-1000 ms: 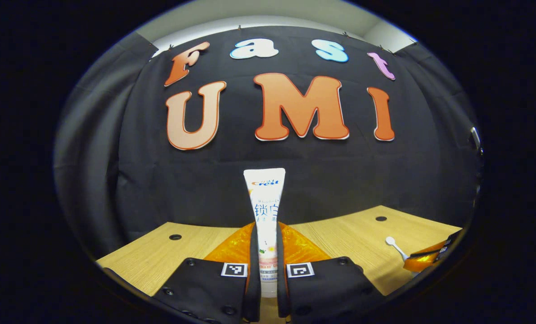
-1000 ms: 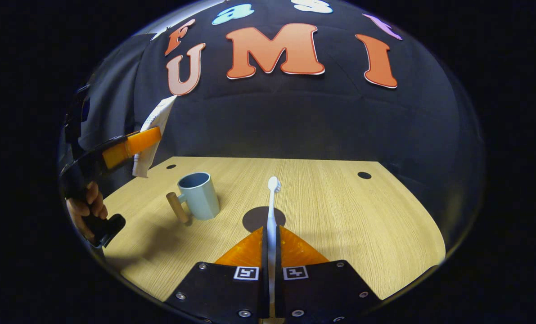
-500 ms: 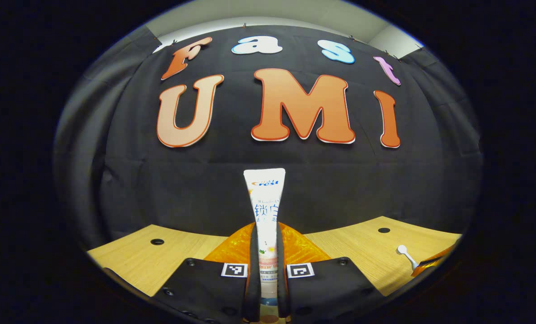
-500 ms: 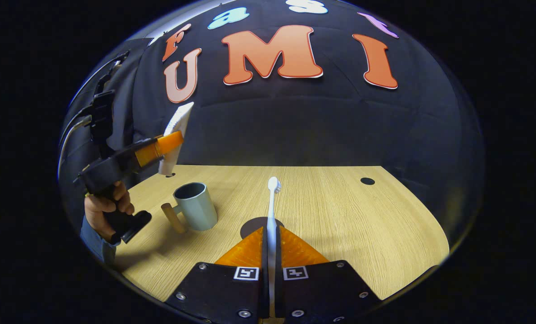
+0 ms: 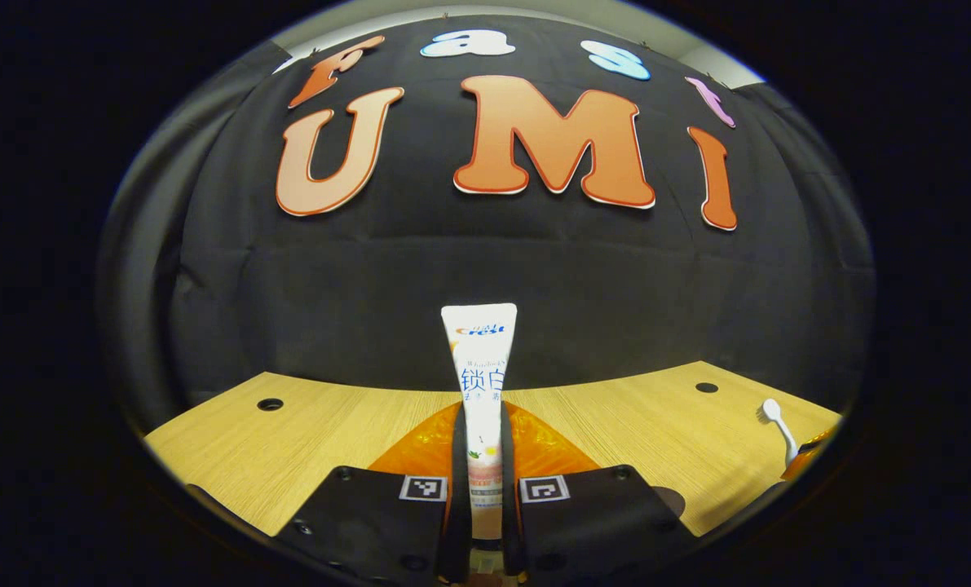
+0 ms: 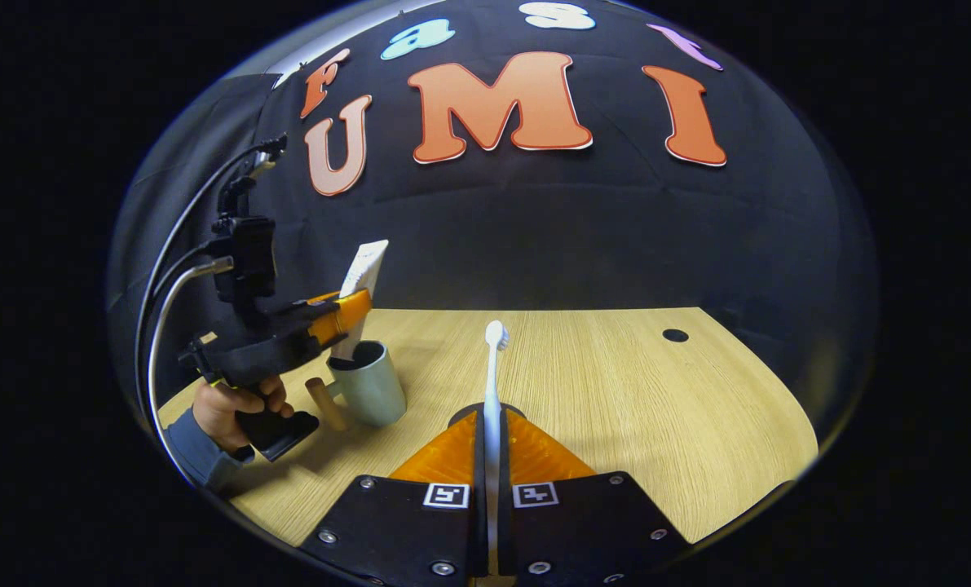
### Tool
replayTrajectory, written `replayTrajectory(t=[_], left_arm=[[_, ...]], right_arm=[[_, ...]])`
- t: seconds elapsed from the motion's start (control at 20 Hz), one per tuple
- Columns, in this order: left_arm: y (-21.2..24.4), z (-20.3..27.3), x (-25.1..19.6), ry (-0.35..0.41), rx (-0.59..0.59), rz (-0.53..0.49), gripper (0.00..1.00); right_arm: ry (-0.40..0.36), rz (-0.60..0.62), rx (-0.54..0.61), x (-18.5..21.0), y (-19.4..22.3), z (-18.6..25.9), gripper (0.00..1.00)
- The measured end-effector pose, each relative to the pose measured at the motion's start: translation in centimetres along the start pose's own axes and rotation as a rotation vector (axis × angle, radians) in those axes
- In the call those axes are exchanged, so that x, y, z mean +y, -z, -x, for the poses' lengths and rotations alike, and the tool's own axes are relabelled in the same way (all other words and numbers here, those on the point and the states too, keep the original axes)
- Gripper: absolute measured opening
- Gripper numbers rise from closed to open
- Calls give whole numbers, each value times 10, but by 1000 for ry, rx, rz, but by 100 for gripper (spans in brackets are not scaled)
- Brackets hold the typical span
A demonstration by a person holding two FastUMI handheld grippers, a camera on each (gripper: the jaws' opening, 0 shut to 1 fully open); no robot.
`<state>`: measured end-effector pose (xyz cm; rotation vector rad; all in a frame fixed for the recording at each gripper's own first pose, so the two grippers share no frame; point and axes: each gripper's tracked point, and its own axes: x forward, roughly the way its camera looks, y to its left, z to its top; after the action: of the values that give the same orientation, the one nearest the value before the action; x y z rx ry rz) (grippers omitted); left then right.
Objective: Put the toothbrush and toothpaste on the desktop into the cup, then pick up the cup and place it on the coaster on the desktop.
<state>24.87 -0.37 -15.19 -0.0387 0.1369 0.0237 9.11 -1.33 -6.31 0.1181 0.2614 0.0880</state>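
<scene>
The left gripper [image 6: 346, 314] clenched the white toothpaste [image 6: 360, 281] just above the grey-blue cup [image 6: 368, 383]. Right of the cup, the right gripper [image 6: 491, 432] gripped a slim white toothbrush [image 6: 493, 375].

At bottom centre the right gripper [image 6: 489, 424], jaws closed on a white toothbrush [image 6: 493, 383], points up the frame. At left, a hand [image 6: 232, 403] holds the left gripper [image 6: 346, 310] gripping a toothpaste tube [image 6: 363, 273] above a grey-blue cup [image 6: 371, 387] on the desk [image 6: 632, 408].

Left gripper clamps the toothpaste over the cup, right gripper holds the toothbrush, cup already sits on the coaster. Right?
Not quite. In the right gripper view the cup stands on bare desktop; the coaster lies apart, beneath the toothbrush. The rest holds.
</scene>
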Motion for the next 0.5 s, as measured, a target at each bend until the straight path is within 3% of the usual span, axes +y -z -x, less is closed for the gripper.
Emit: replayTrajectory(t=[0.3, 0.5], left_arm=[[31, -11, -4, 6, 76, 18, 19], [34, -5, -4, 27, 102, 8, 24]], right_arm=[[-1, 7, -4, 2, 0, 3, 5], [-5, 6, -34, 6, -7, 1, 5]])
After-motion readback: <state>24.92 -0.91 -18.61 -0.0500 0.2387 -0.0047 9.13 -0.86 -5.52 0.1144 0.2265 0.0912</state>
